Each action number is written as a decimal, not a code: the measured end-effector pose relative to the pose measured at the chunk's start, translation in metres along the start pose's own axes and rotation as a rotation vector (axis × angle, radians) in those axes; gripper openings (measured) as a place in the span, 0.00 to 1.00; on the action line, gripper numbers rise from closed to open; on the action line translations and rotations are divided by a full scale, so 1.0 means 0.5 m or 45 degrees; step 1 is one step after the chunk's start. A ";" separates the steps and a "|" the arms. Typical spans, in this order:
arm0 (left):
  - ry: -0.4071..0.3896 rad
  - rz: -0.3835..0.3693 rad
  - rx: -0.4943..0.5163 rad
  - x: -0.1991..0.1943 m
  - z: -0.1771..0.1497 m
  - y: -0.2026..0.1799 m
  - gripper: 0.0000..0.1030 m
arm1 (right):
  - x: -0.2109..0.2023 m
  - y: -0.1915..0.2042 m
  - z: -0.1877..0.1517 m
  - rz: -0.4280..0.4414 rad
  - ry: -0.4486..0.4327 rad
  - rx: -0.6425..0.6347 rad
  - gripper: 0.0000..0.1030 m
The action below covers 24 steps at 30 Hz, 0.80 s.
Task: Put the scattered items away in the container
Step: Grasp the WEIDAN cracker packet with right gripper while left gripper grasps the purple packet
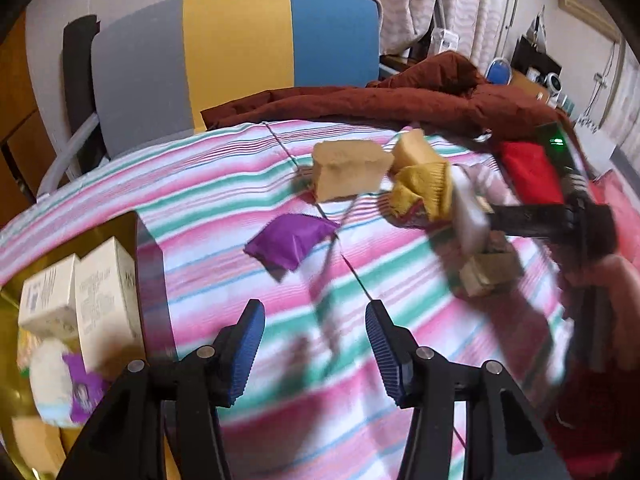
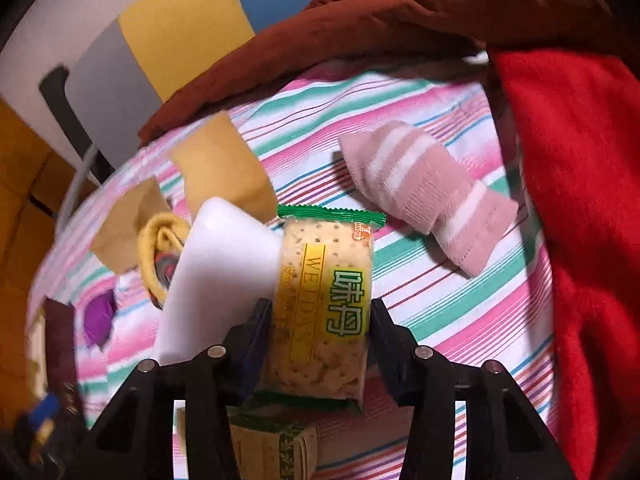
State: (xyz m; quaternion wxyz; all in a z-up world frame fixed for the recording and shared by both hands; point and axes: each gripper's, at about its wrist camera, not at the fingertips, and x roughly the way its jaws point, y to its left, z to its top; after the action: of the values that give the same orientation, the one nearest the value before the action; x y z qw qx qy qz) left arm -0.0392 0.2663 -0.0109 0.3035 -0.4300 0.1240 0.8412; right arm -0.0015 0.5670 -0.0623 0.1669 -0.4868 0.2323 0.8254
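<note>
Right claw (image 2: 322, 316) grips cracker packet (image 2: 320, 308); only left view shows container (image 1: 16, 360).

Striped bedsheet (image 1: 224, 184) carries purple packet (image 1: 290, 242), sponges (image 1: 348, 174), pink sock (image 2: 428, 204); brown quilt (image 1: 360, 104) behind.

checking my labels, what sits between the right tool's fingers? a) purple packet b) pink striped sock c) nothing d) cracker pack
d: in the right wrist view the cracker pack sits pressed between the right tool fingers, while the pink sock lies apart on the striped sheet and the purple packet lies off to the left.
</note>
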 end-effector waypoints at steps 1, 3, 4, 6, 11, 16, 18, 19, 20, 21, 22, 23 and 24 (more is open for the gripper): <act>0.002 0.006 0.001 0.007 0.007 0.002 0.52 | -0.001 0.008 -0.003 -0.031 -0.001 -0.025 0.47; 0.012 0.028 -0.008 0.028 0.029 0.011 0.52 | -0.002 0.011 -0.006 -0.045 -0.002 -0.034 0.47; 0.019 0.031 -0.015 0.038 0.037 0.016 0.53 | -0.002 0.007 -0.007 -0.040 0.004 -0.028 0.47; 0.043 0.040 -0.028 0.062 0.058 0.027 0.53 | -0.003 0.001 -0.008 -0.022 0.009 -0.010 0.47; 0.073 0.079 0.038 0.103 0.082 0.027 0.53 | -0.006 -0.002 -0.014 -0.008 0.011 0.004 0.47; 0.117 0.076 0.109 0.146 0.097 0.019 0.53 | -0.001 -0.003 -0.001 -0.001 0.011 0.014 0.48; 0.140 0.056 0.118 0.163 0.098 0.016 0.53 | 0.003 -0.001 0.002 -0.002 0.012 0.013 0.48; 0.147 0.046 0.117 0.170 0.097 0.015 0.53 | 0.003 -0.001 0.002 -0.003 0.011 0.013 0.48; 0.149 0.038 0.116 0.174 0.096 0.013 0.53 | 0.005 0.000 0.003 -0.004 0.011 0.012 0.48; 0.142 0.042 0.119 0.176 0.095 0.011 0.52 | 0.006 0.001 0.003 -0.006 0.011 0.010 0.48; 0.132 0.053 0.123 0.177 0.094 0.008 0.51 | 0.006 0.001 0.003 -0.006 0.011 0.010 0.48; 0.123 0.061 0.129 0.177 0.092 0.004 0.49 | 0.007 0.002 0.005 -0.008 0.011 0.008 0.48; 0.119 0.062 0.138 0.177 0.090 0.001 0.46 | 0.007 0.002 0.005 -0.009 0.011 0.007 0.48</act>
State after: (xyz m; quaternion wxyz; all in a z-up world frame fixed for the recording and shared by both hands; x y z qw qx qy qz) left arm -0.1081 0.3229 -0.0547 0.2997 -0.4485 0.1938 0.8194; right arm -0.0053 0.5676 -0.0640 0.1702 -0.4907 0.2335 0.8220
